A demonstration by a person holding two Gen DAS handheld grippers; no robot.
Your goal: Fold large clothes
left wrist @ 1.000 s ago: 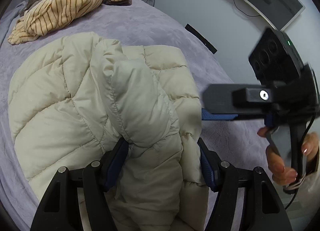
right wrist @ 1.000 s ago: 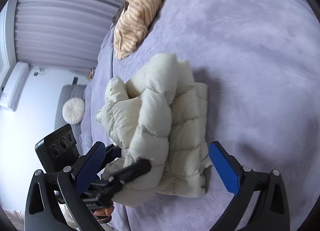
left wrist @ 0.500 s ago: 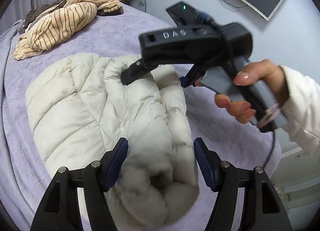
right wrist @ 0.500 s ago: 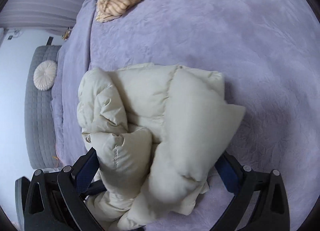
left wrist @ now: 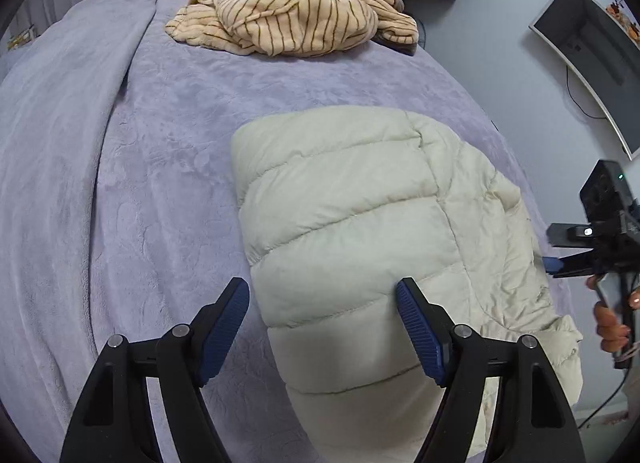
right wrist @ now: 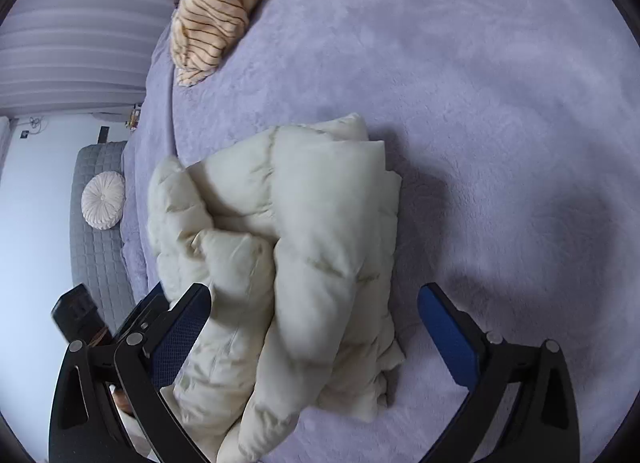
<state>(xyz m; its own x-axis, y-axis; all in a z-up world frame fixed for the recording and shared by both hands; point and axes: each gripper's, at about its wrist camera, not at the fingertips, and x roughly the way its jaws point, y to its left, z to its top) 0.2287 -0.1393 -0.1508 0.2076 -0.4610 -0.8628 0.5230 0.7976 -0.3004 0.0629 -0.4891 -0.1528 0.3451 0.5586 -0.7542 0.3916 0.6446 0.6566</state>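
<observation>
Seen from the left wrist, on the lilac plush bed cover (left wrist: 120,191), near its near edge: a cream quilted puffer jacket (left wrist: 360,223), already folded into a thick bundle, smooth back panel up. Well beyond the jacket, at the far end of the bed: a heap of tan striped fleece clothing (left wrist: 296,19), not yet folded. Left tool (left wrist: 322,327) hovering over the jacket's near left corner, jaws just widened and spread apart, no pad pressing on the cloth, so nothing gripped. To the right of the jacket: right tool (left wrist: 560,263) in a hand (left wrist: 610,323), at the bundle's edge. From the right wrist, right tool (right wrist: 314,327) also spread wide, loose puffy layers beneath it, unpinched. Judged: folds largely made; left to do, tidying the bulging sleeve side, then the striped heap.
</observation>
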